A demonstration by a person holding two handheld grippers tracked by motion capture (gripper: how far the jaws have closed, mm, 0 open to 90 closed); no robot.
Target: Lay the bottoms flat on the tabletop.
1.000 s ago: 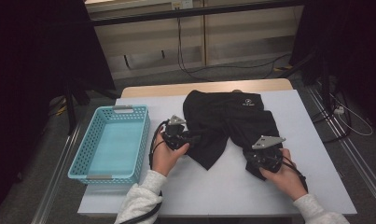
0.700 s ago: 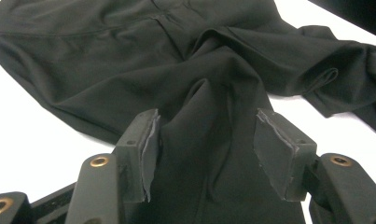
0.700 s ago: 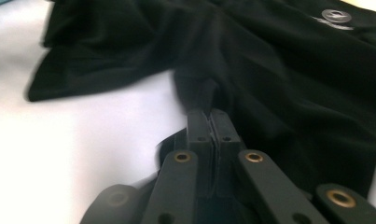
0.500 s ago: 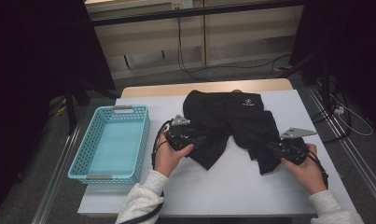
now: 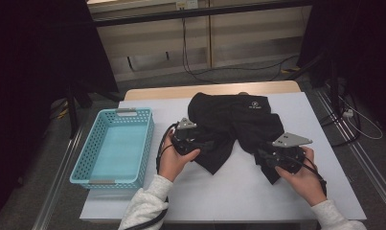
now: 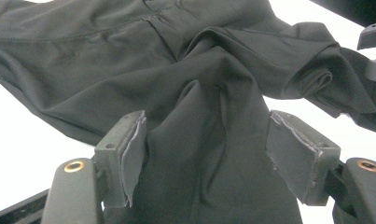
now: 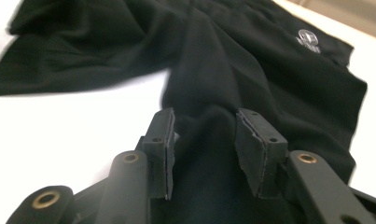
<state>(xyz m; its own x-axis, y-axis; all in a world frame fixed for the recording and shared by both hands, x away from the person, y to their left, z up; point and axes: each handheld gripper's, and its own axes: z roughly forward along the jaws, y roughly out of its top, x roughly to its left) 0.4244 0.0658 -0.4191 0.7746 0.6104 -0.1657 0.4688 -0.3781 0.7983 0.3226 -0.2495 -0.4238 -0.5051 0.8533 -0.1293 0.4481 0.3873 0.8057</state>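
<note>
Both grippers, left (image 5: pixel 200 142) and right (image 5: pixel 268 157), low, fingers apart.

Rumpled black shorts (image 5: pixel 231 124) on table

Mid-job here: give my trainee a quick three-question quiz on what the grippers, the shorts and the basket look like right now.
1. True or false: the basket holds folded clothes.
2. Which part of the black shorts lies between the jaws of the right gripper? A) the waistband B) a leg end C) the logo
3. Fill in: in the left gripper view, the left gripper has cloth between its jaws, and the jaws stand ____.

Key
1. False: it holds nothing.
2. B: the leg end nearest the person's right hand.
3. Open: there is a gap between the cloth and one pad.
</note>
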